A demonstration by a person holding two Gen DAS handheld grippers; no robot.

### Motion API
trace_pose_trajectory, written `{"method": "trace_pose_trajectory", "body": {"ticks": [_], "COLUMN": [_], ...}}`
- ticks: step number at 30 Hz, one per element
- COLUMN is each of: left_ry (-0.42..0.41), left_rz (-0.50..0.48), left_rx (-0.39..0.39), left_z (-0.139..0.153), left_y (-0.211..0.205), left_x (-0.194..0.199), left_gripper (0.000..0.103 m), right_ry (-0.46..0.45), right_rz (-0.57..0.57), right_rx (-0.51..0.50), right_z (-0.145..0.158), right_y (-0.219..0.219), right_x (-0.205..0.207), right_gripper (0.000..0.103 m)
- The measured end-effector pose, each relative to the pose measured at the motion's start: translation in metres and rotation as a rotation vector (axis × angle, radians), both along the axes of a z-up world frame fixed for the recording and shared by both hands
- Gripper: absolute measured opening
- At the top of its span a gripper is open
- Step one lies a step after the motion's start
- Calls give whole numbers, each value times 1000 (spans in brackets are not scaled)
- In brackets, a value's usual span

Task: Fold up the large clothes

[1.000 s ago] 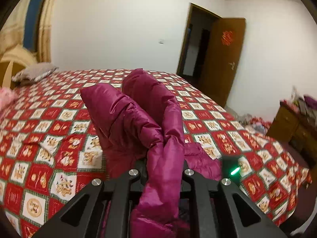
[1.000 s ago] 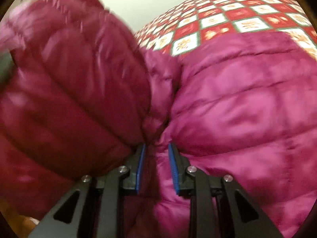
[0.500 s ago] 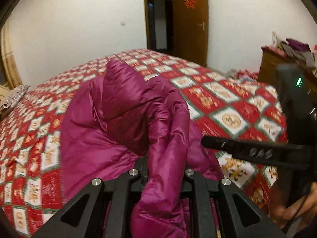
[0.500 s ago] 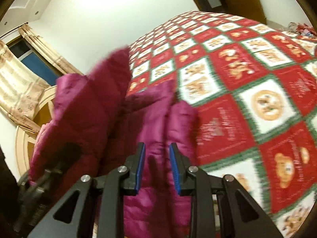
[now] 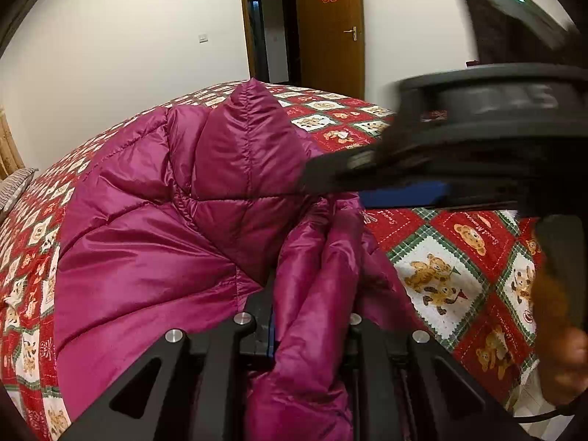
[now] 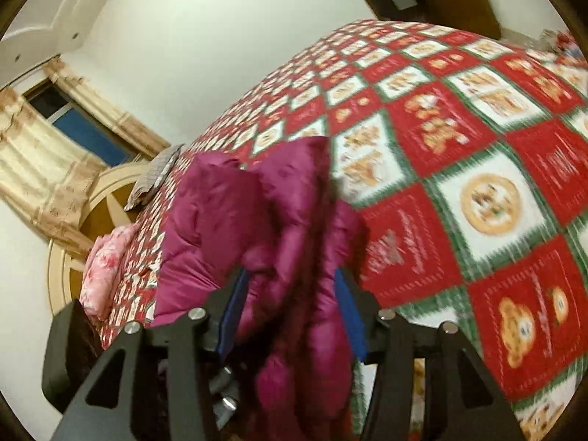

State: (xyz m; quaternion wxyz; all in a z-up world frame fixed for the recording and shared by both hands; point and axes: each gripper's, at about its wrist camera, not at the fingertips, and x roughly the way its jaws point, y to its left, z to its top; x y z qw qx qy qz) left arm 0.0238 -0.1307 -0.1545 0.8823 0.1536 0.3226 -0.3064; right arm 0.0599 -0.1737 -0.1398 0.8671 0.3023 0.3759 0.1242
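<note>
A: Since the earlier frames, right gripper (image 6: 290,308) jaws have spread. They were narrow on a pinch of fabric, now the blue pads stand well apart with the magenta puffer jacket (image 5: 158,228) bunched loose between them. Its body has also swung in close above the left gripper's view.

B: So it has let go?

A: Reads that way, pads look clear of the cloth on both sides, but the frame is blurred, so contact on the left pad can't be ruled out.

B: Left gripper (image 5: 312,327)?

A: Pinching a thick roll of jacket edge. Fabric fills the gap between its fingers and runs forward over them. Jaws are pressed in on it.

B: Where is the jacket overall?

A: Mostly lying on the red bear-print bedspread (image 5: 441,275), near the bed's edge, quilted panels puffed up, one peak standing toward the door (image 5: 330,25). Near end is lifted into the left gripper.

B: Why held like that?

A: Likely the left one anchors the gathered edge so the bulk stays put while the right one frees up to take a new hold. Slippery shell, so a deep bite makes sense.

B: Anything else?

A: Grey pillow (image 6: 154,180) and pink bedding (image 6: 106,268) at the headboard end, well apart from the jacket.
</note>
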Motion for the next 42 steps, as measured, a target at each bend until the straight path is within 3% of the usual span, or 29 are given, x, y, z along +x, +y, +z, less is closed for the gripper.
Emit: {"method": "trace_pose_trajectory", "body": {"ticks": [2, 5, 8, 14, 17, 19, 21, 24, 26, 29, 34, 42], "left_ry": [1, 36, 25, 18, 44, 41, 32, 81, 122, 162, 78, 39], "left_rz": [-18, -63, -104, -175, -128, -32, 97, 222, 270, 294, 318, 330], "left_rx": [1, -3, -13, -52, -156, -244, -276, -266, -217, -173, -80, -49], "left_z": [2, 9, 22, 49, 68, 84, 90, 79, 61, 33, 18, 2], "left_y": [2, 6, 17, 64, 92, 113, 127, 128, 116, 97, 82, 75], "left_x": [-4, -12, -30, -63, -52, -25, 12, 60, 85, 85, 79, 81], "left_gripper": [29, 48, 58, 63, 63, 64, 65, 65, 65, 65, 68, 73], "right_ry": [34, 75, 102, 112, 109, 109, 110, 113, 110, 104, 98, 109], "right_rz": [69, 112, 97, 97, 94, 92, 89, 83, 82, 86, 86, 88], "right_rx": [-35, -139, -143, -131, -131, -125, -124, -115, -120, -128, -88, -120], "right_z": [-4, -12, -18, -26, -27, -29, -30, -30, -30, -31, -39, -34], "right_y": [15, 32, 30, 22, 22, 19, 18, 17, 18, 19, 11, 8], "right_x": [16, 27, 32, 28, 26, 24, 21, 19, 18, 14, 13, 10], "right_gripper": [52, 30, 26, 25, 25, 25, 25, 25, 25, 25, 23, 24]}}
